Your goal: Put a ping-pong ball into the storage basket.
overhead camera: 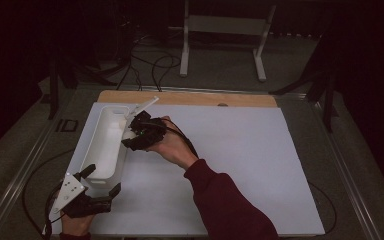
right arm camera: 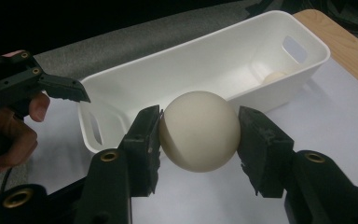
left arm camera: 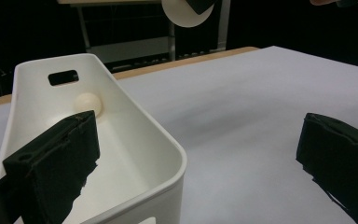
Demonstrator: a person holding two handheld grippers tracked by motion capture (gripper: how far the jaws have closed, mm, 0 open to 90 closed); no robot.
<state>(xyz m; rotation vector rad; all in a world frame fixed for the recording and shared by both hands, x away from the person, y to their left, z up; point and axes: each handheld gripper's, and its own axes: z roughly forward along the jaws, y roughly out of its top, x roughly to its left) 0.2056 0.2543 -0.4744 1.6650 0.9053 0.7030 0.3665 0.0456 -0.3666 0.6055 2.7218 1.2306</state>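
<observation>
Dim table (overhead camera: 240, 165), second ball (right arm camera: 274, 77) half-hidden.

Right of bin (overhead camera: 105, 145): surface (overhead camera: 240, 165) bare, wide passage. Bin interior open from above; small ball (left arm camera: 88, 103) at far end. Left gripper (overhead camera: 101, 186) straddles near bin wall.

Both grippers matte black. Right gripper (right arm camera: 199, 135): blocky ridged pads, brass-ringed screw holes on the arms. Left gripper (overhead camera: 94, 186): grey three-cornered plate on top, small holes in it, black cable trailing off. Person's sleeve (overhead camera: 225, 205) dark maroon, long.
</observation>
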